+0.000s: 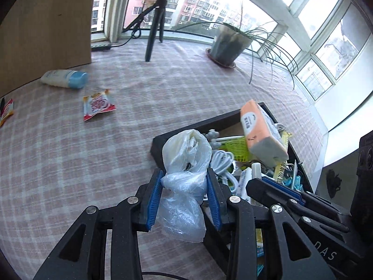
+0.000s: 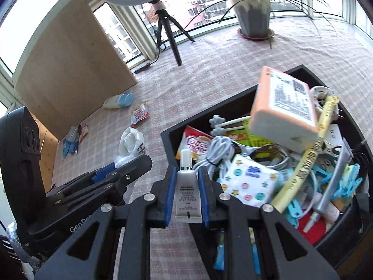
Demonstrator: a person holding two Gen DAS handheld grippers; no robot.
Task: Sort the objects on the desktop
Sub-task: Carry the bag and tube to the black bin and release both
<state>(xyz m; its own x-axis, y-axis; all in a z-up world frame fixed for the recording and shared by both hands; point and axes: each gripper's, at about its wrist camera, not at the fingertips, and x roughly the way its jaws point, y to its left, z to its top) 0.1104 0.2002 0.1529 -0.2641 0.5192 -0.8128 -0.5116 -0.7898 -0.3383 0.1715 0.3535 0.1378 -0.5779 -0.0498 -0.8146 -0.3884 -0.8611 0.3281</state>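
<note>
My left gripper (image 1: pixel 184 177) is shut on a crumpled clear plastic bag (image 1: pixel 184 163), held above the checked cloth just left of the black box (image 1: pixel 198 126). The bag's top bulges past the blue pads. My right gripper (image 2: pixel 186 175) is shut on a small grey tube with a white cap (image 2: pixel 187 186), upright between its pads, over the near left corner of the black box (image 2: pixel 233 107). The box is heaped with clutter: an orange tissue pack (image 2: pixel 284 107), a white cable (image 2: pixel 216 151), a Coffee-mate sachet (image 2: pixel 195 142), blue clips (image 2: pixel 345 184). In the right wrist view the left gripper (image 2: pixel 121 170) and its bag (image 2: pixel 131 144) show at left.
A white bottle with a blue cap (image 1: pixel 65 78) and a red-and-white sachet (image 1: pixel 98 105) lie on the cloth at the far left. Another wrapper (image 1: pixel 5 112) is at the left edge. A wooden board (image 1: pixel 46 30), a tripod (image 1: pixel 153 30) and a potted plant (image 1: pixel 228 44) stand at the back by the windows.
</note>
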